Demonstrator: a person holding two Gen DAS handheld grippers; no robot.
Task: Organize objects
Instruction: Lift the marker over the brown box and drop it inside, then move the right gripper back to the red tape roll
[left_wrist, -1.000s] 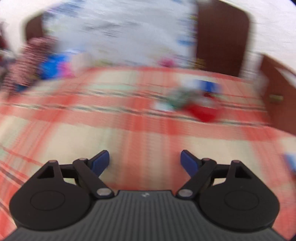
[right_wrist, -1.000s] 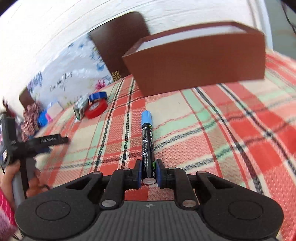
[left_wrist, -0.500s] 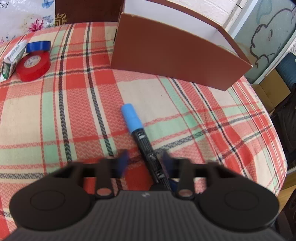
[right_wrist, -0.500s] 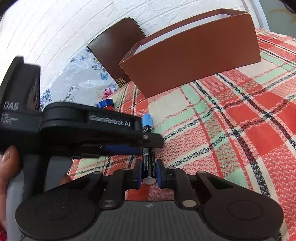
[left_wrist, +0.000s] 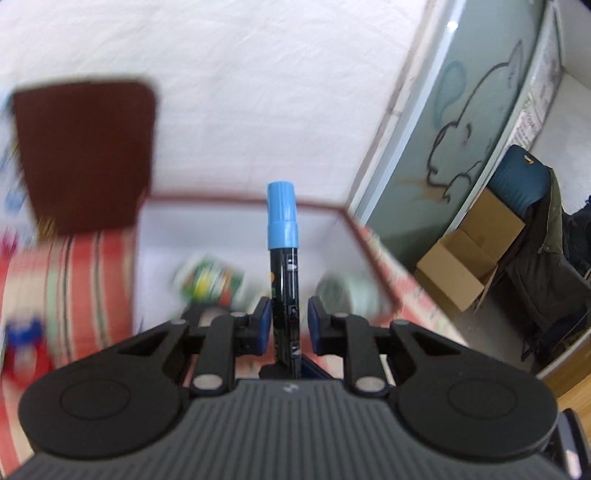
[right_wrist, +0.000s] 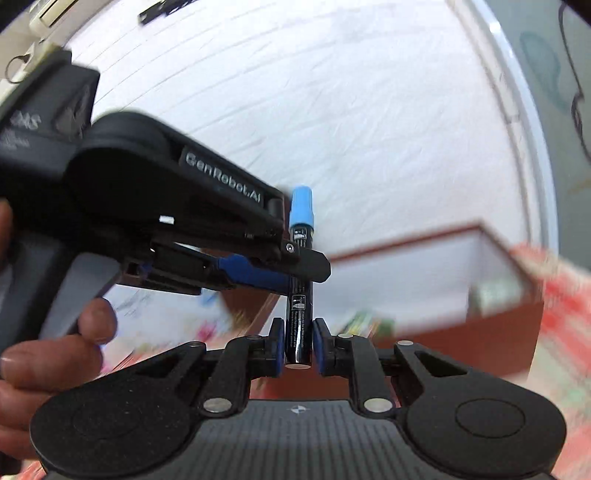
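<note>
Two grippers, one marker: both sets of tongs are on the same marker (right_wrist: 300, 284), carried in the air just short of the open box (left_wrist: 236, 236).
Far left, table: plaid cloth (left_wrist: 92, 280) with a blurred red and blue roll (left_wrist: 24, 347) on it, well apart from the action; a dark brown board (left_wrist: 85, 155) stands against the wall behind.
Left gripper (left_wrist: 284, 325): its jaws have just been closing and are now clamped on the marker's black barrel, partway up; in the right wrist view this gripper comes in from the left, a person's hand (right_wrist: 55, 354) around its handle.
Marker: blue cap forward, pointing at the box; a two-handed hold probably steadies the long barrel for a handover or an aimed drop.
Right gripper (right_wrist: 299, 347): tongs pinched together on the marker's tail end.
Box: brown outside, white inside, holding a blurred green packet (left_wrist: 210, 280) and a round greyish thing (left_wrist: 343, 295); likely the place everything goes.
Change from a second ago: then the marker lay on the cloth, held by the right gripper alone, and the left jaws stood wide apart over bare cloth; now it is lifted, and the box interior shows.
Far right: cardboard carton (left_wrist: 469, 258) on the floor, off the table.
</note>
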